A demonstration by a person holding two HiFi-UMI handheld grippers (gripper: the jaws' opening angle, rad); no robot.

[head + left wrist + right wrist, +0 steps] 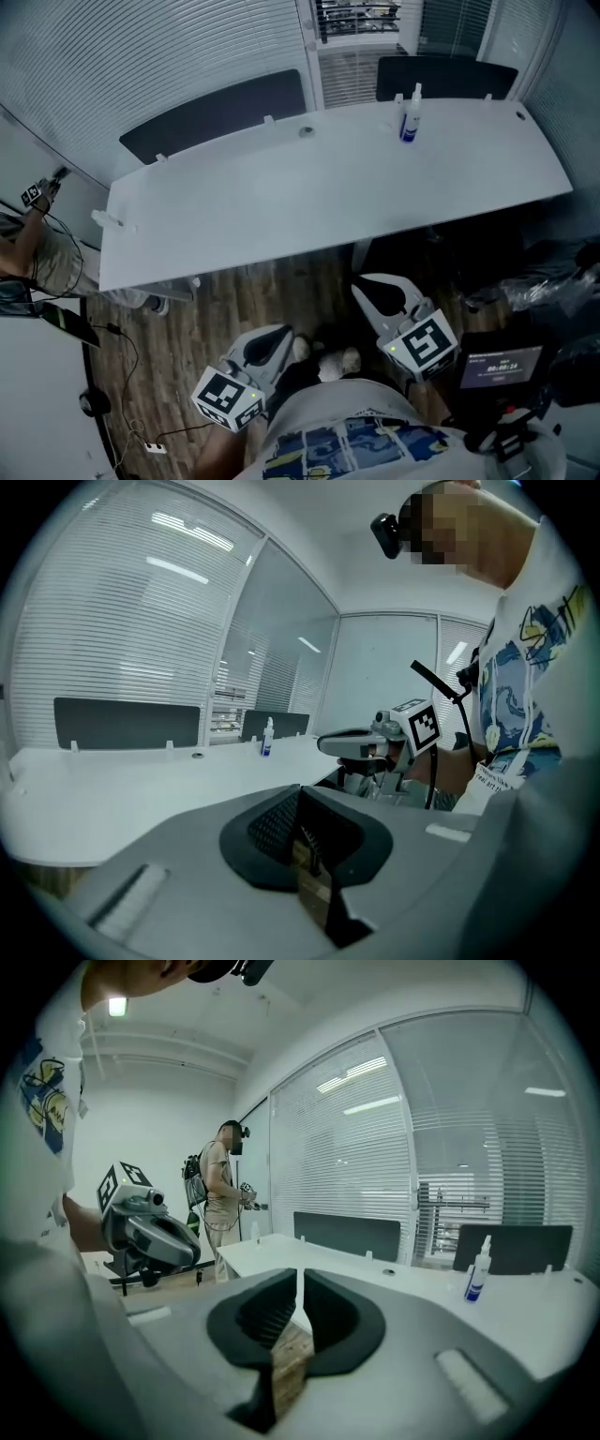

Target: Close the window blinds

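Before desk edge, prob. apart: L tool, R tool.

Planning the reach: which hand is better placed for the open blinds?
Probably right: the right tongs sit farther forward, roughly in line with the open blinds beyond the desk; the left tongs hang back.

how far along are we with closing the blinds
Done: nothing visible; the narrow middle pane of the white slatted window blinds still shows through. In hand: nothing, the left gripper and right gripper are empty, near side of the long white desk. Left: reach the blinds, close them.
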